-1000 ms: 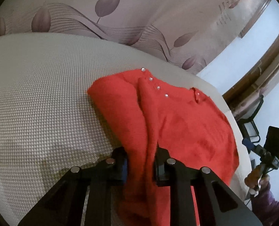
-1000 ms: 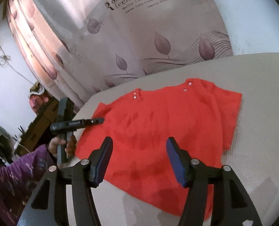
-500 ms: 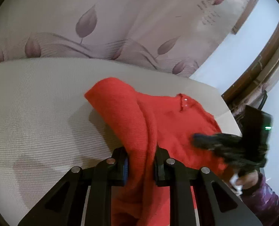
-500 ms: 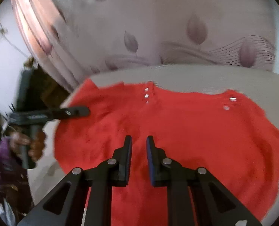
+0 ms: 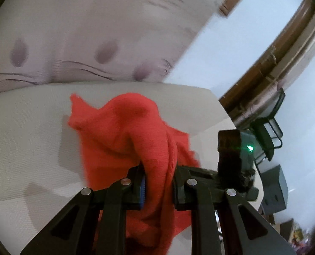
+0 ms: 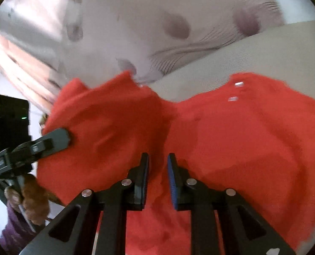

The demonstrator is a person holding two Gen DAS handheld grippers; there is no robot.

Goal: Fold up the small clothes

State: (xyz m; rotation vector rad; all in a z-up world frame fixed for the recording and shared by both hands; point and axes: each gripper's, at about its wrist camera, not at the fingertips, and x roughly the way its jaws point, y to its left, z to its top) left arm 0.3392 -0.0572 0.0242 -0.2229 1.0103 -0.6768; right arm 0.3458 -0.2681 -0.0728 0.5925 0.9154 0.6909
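A small red knit top (image 5: 123,140) lies on a pale woven surface (image 5: 26,140). My left gripper (image 5: 158,182) is shut on a thick bunch of its edge and holds that side lifted, so the cloth hangs and drapes over. In the right wrist view the lifted side (image 6: 106,123) rises at the left and the rest of the top (image 6: 253,140) lies flat with small shiny buttons. My right gripper (image 6: 158,174) is shut on a fold of the red cloth near the top's lower edge. The left gripper (image 6: 51,140) shows there, clamped on the cloth.
A leaf-patterned curtain (image 5: 93,42) hangs behind the surface. The surface's right edge (image 5: 225,114) drops off toward a dark chair (image 5: 267,131) and a grey box (image 5: 276,191). My right gripper's body (image 5: 234,161) shows close beside the left one.
My left gripper has lifted its side of the top and carried it over toward the right gripper. My right gripper went from wide open to closed on the cloth.
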